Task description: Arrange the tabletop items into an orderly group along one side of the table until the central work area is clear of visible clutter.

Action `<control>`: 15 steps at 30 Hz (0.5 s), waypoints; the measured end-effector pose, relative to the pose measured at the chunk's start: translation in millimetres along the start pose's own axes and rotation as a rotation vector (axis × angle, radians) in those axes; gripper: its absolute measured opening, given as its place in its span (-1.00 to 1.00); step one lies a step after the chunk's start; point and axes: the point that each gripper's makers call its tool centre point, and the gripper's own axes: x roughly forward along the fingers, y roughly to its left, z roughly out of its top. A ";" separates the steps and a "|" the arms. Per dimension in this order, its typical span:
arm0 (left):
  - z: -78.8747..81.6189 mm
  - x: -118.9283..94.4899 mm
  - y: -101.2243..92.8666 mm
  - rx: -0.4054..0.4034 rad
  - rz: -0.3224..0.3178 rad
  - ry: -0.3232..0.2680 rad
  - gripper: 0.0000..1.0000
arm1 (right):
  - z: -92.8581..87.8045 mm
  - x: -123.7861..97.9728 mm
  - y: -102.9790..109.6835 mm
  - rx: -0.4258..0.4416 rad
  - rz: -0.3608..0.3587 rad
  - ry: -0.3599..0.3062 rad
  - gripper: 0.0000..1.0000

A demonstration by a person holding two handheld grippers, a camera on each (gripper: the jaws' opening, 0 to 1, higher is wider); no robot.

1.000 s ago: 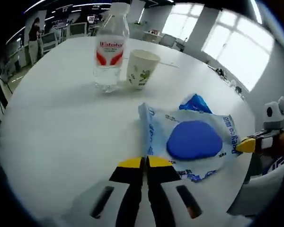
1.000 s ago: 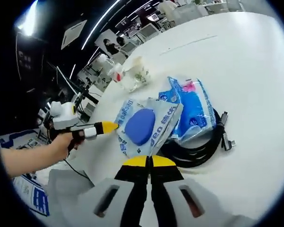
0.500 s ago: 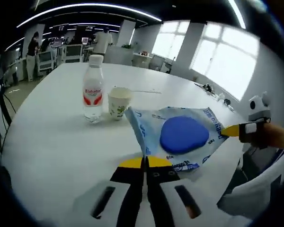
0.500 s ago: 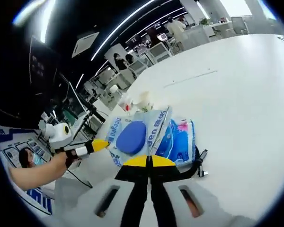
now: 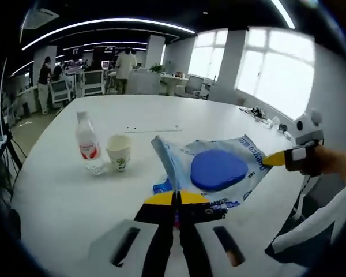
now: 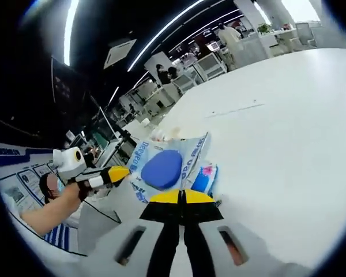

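Bright windows and rows of office desks ring a broad white worktop (image 5: 63, 196) in the left gripper view. On it stand a water bottle (image 5: 88, 142) and, just beside it, a paper cup (image 5: 118, 152), both upright and well apart from the near edge. The left tongs (image 5: 176, 199) are pressed together on one edge of a wet-wipes pack (image 5: 216, 170) with a blue lid, and the right tongs (image 5: 275, 158) reach in from the right and pinch its far end, so the pack hangs between them. Against the pictures from a second ago, the pack has risen off the worktop, and the bottle and cup look smaller and sit further left, which says the camera pulled up and back. A second blue pack (image 5: 164, 186) peeks out underneath the lifted one.

From the right gripper view, the same worktop (image 6: 288, 133) stretches away toward desks and standing people. The right tongs (image 6: 181, 197) are clamped on the near edge of the wet-wipes pack (image 6: 164, 168), and the left tongs (image 6: 114, 172), held in a hand (image 6: 75, 190), grip the other end. The second blue pack (image 6: 202, 178) lies beneath. A black cable that showed beside the packs earlier is now out of sight under the raised tongs.

I judge the carry has begun: the pack is airborne and can go toward the bottle and cup, while the second pack awaits its turn.
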 end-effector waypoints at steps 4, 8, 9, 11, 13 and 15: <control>8.9 10.4 -25.4 -0.043 0.041 -0.028 -1.00 | 14.2 -16.1 -25.4 0.008 0.021 0.008 -1.00; 7.6 13.1 -40.4 -0.028 0.068 -0.013 -1.00 | 18.6 -25.6 -35.2 0.006 0.039 0.012 -1.00; 6.8 13.4 -39.1 -0.010 0.069 0.001 -1.00 | 19.6 -25.3 -36.1 -0.001 0.047 0.012 -1.00; 9.7 13.2 -35.6 -0.014 0.069 0.009 -1.00 | 20.0 -21.1 -36.3 0.004 0.058 0.015 -1.00; 17.5 12.0 -27.4 -0.016 0.073 0.004 -1.00 | 22.2 -11.8 -34.7 0.001 0.065 0.016 -1.00; 23.6 13.2 -20.5 -0.008 0.070 -0.001 -1.00 | 28.1 -3.6 -32.2 -0.007 0.061 0.009 -1.00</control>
